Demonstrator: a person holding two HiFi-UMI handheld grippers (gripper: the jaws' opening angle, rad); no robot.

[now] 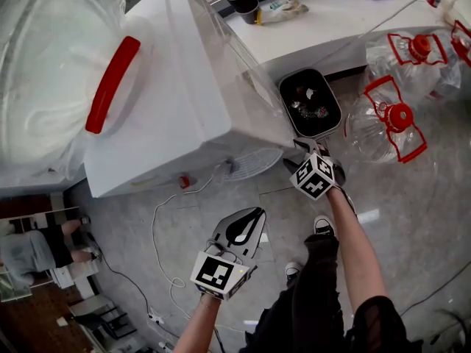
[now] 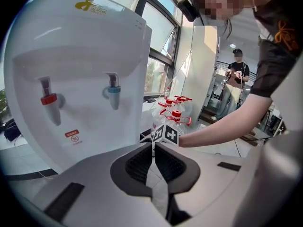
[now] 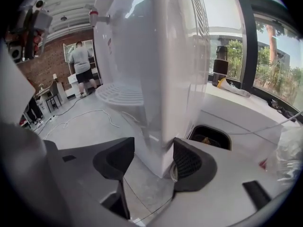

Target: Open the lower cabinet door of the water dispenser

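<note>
At 12 o'clock of spread right claw (image 3: 152,161): water dispenser (image 3: 165,79) corner; left claw (image 2: 153,148) pinched together.
Likely stiff, light door (image 3: 150,126); grip its free edge.

I see the water dispenser (image 3: 175,56) as glossy white plastic; the floor (image 1: 412,197), polished grey stone; the bottles (image 1: 364,127), clear plastic.

- One water dispenser (image 1: 173,109) was present.
- Two taps were fitted: one red tap (image 2: 49,100) and one blue tap (image 2: 112,90).
- Two clear bottles (image 1: 383,123) (image 1: 416,54) with red handles were visible; a third showed partly at the edge.
- One black bin (image 1: 309,103) was counted.
</note>
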